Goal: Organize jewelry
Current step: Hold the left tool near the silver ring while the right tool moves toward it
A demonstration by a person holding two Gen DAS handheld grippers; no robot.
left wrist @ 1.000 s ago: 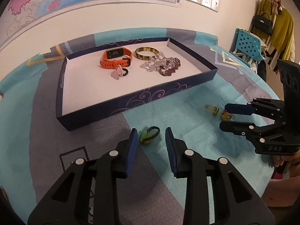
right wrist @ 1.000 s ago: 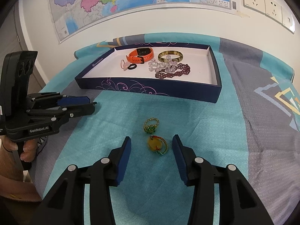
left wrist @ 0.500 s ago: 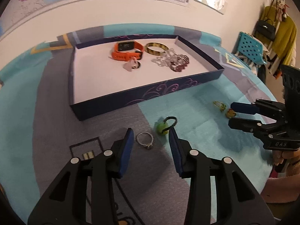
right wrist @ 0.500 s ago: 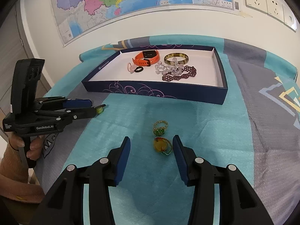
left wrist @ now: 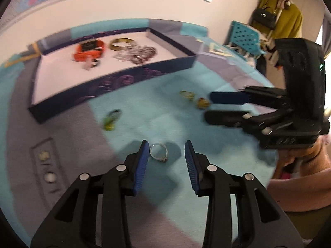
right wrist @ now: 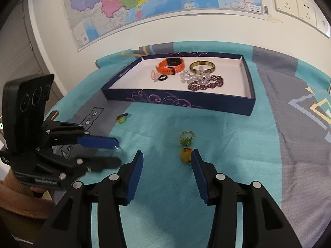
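Note:
A silver ring (left wrist: 158, 153) lies on the teal cloth between the fingers of my left gripper (left wrist: 166, 144), close to the left pad. The jaws are closing a little, and the pads do not touch the ring. A green bead ring (left wrist: 110, 118) lies further out to the left. My right gripper (right wrist: 167, 155) stands open over the cloth, with a yellow ring (right wrist: 186, 155) just inside its right fingertip and a gold-green ring (right wrist: 187, 137) beyond it. The dark blue tray (right wrist: 178, 101) holds an orange watch band (right wrist: 171, 65), a gold bangle (right wrist: 202, 66) and bead bracelets (right wrist: 206, 83).
The table stands against a wall with a map (right wrist: 144, 4) and sockets (right wrist: 287, 2). A blue chair (left wrist: 245, 38) and hanging clothes (left wrist: 279, 16) stand past the table's right side. The two grippers face each other, with a sleeved hand (left wrist: 306, 159) behind the right one.
My left gripper has drawn back from the green bead ring and shifted right; the silver ring now lies between its fingers. The right gripper has hardly moved.

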